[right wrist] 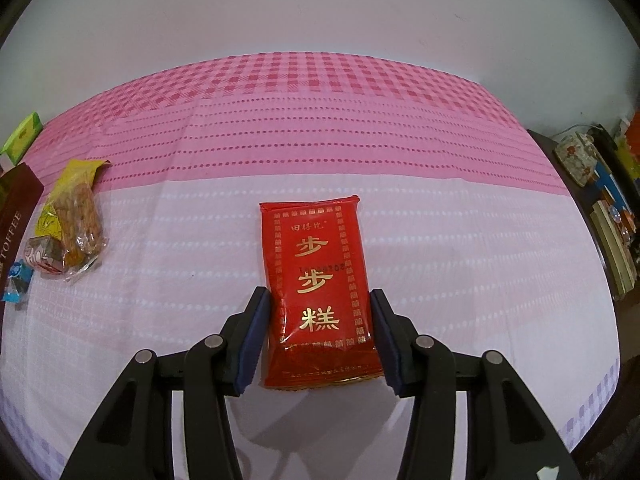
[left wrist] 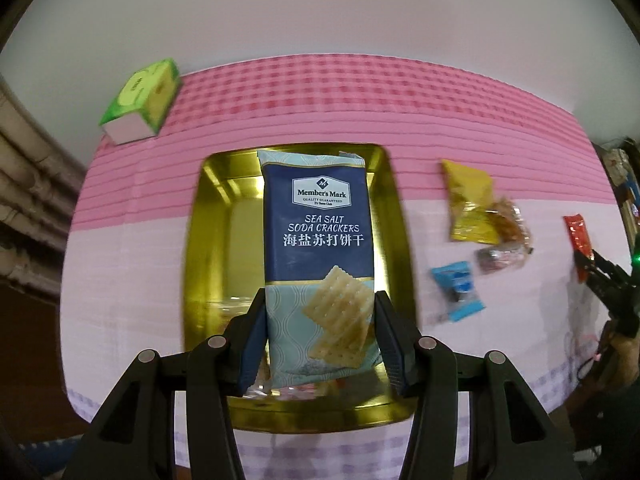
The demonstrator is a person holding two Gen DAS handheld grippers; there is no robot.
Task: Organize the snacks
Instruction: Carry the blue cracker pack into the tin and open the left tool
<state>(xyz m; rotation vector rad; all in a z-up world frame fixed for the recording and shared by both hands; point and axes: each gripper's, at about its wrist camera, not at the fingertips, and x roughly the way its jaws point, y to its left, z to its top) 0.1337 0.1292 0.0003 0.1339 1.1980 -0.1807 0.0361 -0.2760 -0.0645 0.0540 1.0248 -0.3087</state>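
White wall (right wrist: pixel 320 20); pink checked tablecloth (right wrist: pixel 320 120).

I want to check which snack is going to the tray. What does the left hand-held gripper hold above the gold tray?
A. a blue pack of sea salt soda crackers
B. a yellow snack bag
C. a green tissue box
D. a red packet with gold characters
A: the left hand-held gripper clamps the soda crackers pack by its sides, over the gold tray.

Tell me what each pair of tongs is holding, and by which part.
Left tongs: soda cracker packet, gripped by its lower side edges above the gold tray. Right tongs: red cake packet, gripped by its lower side edges.
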